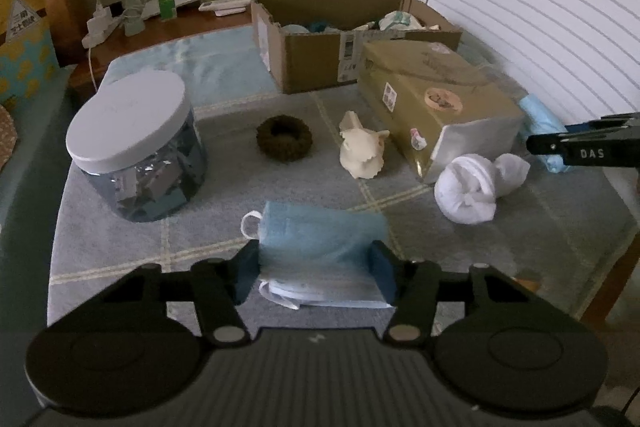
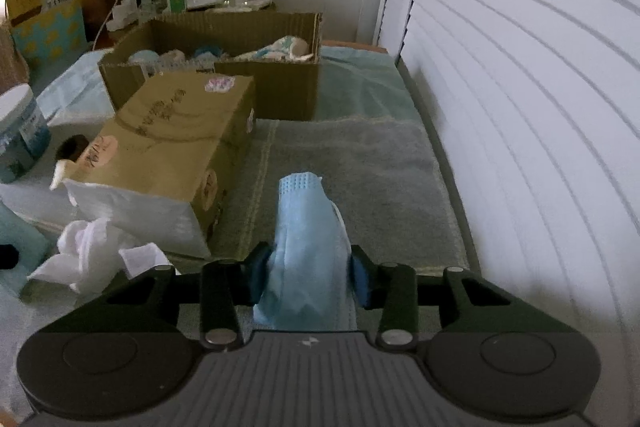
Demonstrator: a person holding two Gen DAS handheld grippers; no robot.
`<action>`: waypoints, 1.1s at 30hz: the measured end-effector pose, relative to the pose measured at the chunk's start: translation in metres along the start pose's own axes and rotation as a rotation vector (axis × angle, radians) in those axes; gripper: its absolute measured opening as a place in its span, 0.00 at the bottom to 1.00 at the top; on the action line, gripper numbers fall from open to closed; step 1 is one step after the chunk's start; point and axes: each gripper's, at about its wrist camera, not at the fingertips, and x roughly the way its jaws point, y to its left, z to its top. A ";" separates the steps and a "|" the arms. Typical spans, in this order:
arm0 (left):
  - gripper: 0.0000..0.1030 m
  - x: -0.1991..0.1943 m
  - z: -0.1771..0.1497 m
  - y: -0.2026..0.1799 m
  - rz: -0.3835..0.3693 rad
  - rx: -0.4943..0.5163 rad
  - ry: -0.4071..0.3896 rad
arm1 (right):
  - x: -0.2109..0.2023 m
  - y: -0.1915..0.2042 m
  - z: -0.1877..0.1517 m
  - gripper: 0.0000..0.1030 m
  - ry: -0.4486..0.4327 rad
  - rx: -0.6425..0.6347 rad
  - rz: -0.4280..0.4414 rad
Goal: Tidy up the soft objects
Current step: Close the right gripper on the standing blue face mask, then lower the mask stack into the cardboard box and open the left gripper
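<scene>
Left claw (image 1: 316, 269) grips a stack of blue masks (image 1: 320, 239) beside the jar (image 1: 136, 151); right claw (image 2: 306, 277) pinches one crumpled mask (image 2: 306, 247) (right of the kraft box (image 2: 172, 155)).

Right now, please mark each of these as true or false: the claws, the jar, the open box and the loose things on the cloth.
1. The left claw has a stack of blue masks between its pads. True.
2. The jar has no lid. False: a white lid covers it.
3. The right claw is empty. False: it is closed on a blue mask.
4. The open cardboard box already holds some things. True.
5. The dark ring lies inside that box. False: it lies on the cloth, beside the cream-coloured item.
</scene>
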 end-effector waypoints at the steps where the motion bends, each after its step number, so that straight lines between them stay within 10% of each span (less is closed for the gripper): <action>1: 0.55 -0.002 0.001 0.001 -0.007 0.003 0.002 | -0.003 -0.001 0.000 0.46 -0.003 0.003 0.003; 6: 0.54 -0.009 0.002 0.000 -0.014 0.041 0.000 | -0.015 -0.001 -0.002 0.46 -0.015 0.003 0.013; 8: 0.84 -0.009 0.002 -0.004 -0.015 0.048 -0.004 | -0.018 0.000 -0.003 0.46 -0.020 0.002 0.012; 10: 0.89 -0.008 0.001 -0.009 -0.010 0.058 -0.024 | -0.021 0.001 -0.004 0.46 -0.024 0.001 0.022; 18: 0.85 0.023 0.000 -0.026 0.074 0.117 0.012 | -0.028 0.003 -0.005 0.46 -0.030 0.001 0.026; 23: 0.64 0.022 0.003 -0.018 0.035 0.087 0.017 | -0.030 0.002 -0.004 0.46 -0.033 -0.006 0.025; 33: 0.57 -0.002 0.023 -0.005 -0.037 0.062 0.016 | -0.034 0.004 -0.001 0.46 -0.049 -0.013 0.049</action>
